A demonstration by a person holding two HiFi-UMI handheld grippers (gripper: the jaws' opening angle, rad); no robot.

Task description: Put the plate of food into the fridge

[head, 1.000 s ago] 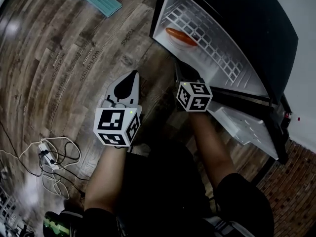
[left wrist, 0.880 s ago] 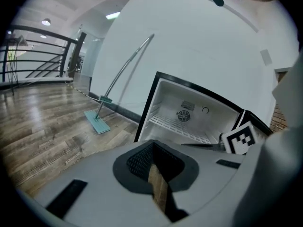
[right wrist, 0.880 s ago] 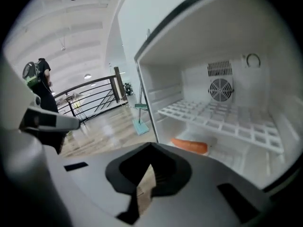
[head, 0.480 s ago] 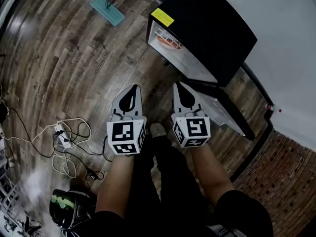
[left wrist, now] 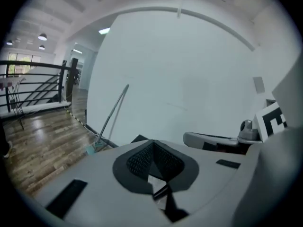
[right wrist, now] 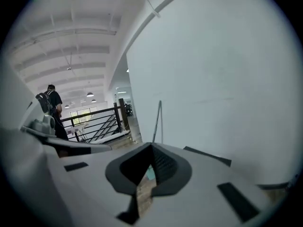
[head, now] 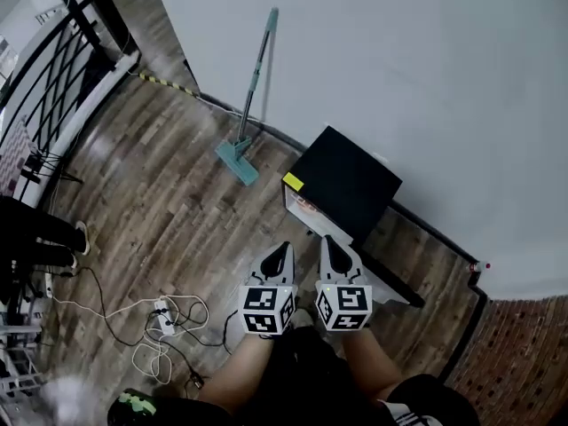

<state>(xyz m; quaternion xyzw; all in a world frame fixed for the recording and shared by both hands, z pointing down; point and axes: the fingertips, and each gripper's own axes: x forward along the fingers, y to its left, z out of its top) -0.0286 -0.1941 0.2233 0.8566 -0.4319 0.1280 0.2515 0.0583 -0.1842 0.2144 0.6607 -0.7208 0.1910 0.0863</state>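
A small black fridge [head: 346, 183] stands on the wood floor by the white wall. Its door [head: 395, 289] hangs open to the right. In the lit opening a bit of orange food [head: 305, 207] shows on a shelf; the plate itself is too small to make out. My left gripper [head: 282, 250] and right gripper [head: 327, 241] are held side by side just in front of the fridge, well above the floor. Both are shut with nothing in them. In the gripper views the left gripper [left wrist: 152, 145] and the right gripper [right wrist: 151, 149] point at the white wall.
A teal mop [head: 241, 153] leans on the wall left of the fridge. A power strip with tangled cables [head: 164, 319] lies on the floor to my left. A black railing [head: 53, 60] runs at the far left, with a person's legs [head: 40, 238] nearby. A brick wall [head: 524, 362] stands at the right.
The head view has pulled far back and up from the fridge. The right gripper has come away from the fridge opening, and both grippers now sit close together, still shut.
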